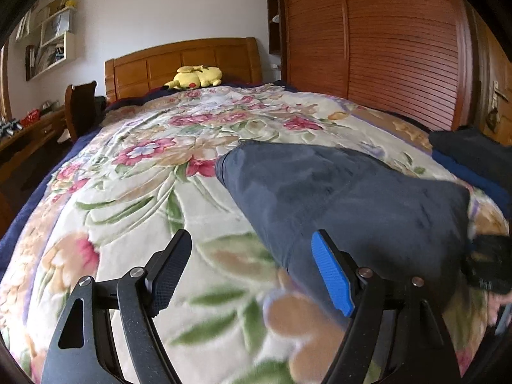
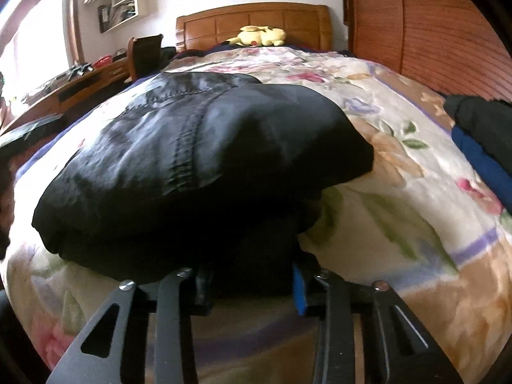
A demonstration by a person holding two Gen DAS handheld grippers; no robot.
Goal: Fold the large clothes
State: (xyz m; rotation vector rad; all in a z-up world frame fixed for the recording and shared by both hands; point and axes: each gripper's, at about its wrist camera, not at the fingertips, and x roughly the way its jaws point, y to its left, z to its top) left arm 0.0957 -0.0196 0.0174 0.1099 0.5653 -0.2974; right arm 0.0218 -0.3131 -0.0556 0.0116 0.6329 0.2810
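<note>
Dark garment [image 2: 198, 160] on floral blanket [image 2: 400, 192], plush toy [image 2: 260, 36] beyond

1. A dark navy garment [image 1: 336, 198], folded into a thick bundle, lies on the near part of the bed.
2. A stitched seam runs along its top; the cloth looks slightly glossy.
3. Its near edge seems bunched, though shadow hides detail.

Bedroom, daylit.
Bed with floral blanket [image 1: 134, 192] and wooden headboard [image 1: 182, 64]; slatted wardrobe [image 1: 384, 48] right; desk [image 2: 80, 86], chair [image 2: 144, 51], wall shelves [image 1: 48, 38], bright window [image 2: 35, 32] left; white wall [image 1: 160, 9].
</note>
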